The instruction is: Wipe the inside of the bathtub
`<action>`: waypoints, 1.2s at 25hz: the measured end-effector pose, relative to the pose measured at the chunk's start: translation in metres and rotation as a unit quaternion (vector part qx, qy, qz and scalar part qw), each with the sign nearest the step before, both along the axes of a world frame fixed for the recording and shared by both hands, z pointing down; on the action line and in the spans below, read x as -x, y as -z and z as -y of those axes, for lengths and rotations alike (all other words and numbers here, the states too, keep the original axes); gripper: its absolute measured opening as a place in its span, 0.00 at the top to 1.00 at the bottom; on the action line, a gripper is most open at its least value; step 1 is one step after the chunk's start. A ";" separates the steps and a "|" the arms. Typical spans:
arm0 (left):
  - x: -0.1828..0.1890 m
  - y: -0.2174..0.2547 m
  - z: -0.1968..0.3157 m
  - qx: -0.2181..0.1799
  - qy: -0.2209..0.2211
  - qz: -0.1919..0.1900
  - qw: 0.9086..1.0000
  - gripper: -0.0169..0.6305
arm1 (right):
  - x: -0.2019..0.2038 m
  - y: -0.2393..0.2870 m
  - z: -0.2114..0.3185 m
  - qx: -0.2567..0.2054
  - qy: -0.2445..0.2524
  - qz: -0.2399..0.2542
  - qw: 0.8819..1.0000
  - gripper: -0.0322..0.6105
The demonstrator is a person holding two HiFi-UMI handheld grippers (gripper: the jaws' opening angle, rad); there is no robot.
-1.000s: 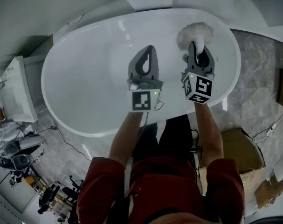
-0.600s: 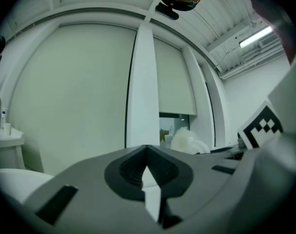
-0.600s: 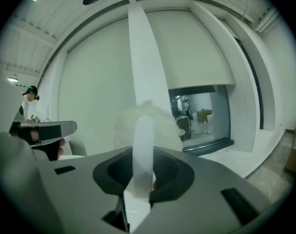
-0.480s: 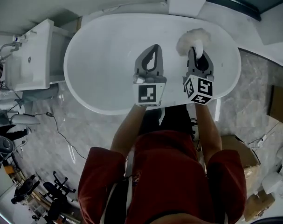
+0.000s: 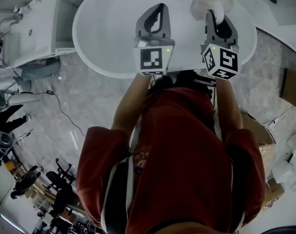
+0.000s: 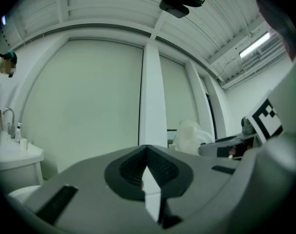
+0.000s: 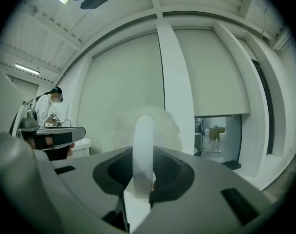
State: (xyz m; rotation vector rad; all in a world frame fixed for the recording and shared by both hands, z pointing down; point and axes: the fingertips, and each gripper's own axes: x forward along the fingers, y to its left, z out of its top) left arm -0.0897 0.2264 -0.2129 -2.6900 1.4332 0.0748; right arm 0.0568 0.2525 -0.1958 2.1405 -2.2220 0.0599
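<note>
Holding the duster by its flat white handle, my right tongs are clenched on it, with the handle standing on edge between the jaws. The duster's long axis runs straight along the tongs, head first, pointing away from me toward the far rim of the bathtub. The head is a pale, fluffy white puff with soft edges. From the right gripper view I see the puff against the wall beyond the bathtub, so the duster lies about level, and I cannot tell whether it touches the tub.

My left tongs are over the middle of the bathtub, just beside the right pair. Their jaws are closed tip to tip with nothing between them.

The bathtub is a white oval with its long axis lying crosswise in front of me, and its inside shows smooth white. A washbasin stands past the bathtub's left end.
</note>
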 end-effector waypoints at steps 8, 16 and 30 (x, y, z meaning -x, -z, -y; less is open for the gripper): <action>-0.009 0.028 -0.016 -0.015 0.026 -0.016 0.999 0.95 | -0.009 0.028 -0.016 -0.026 0.025 -0.010 0.999 0.80; -0.020 0.048 -0.013 -0.038 0.050 -0.048 0.997 0.95 | -0.011 0.055 -0.015 -0.090 0.047 -0.038 0.994 0.80; -0.025 0.059 -0.016 -0.102 0.067 -0.050 0.991 0.95 | -0.009 0.064 -0.008 -0.156 0.030 -0.051 0.986 0.80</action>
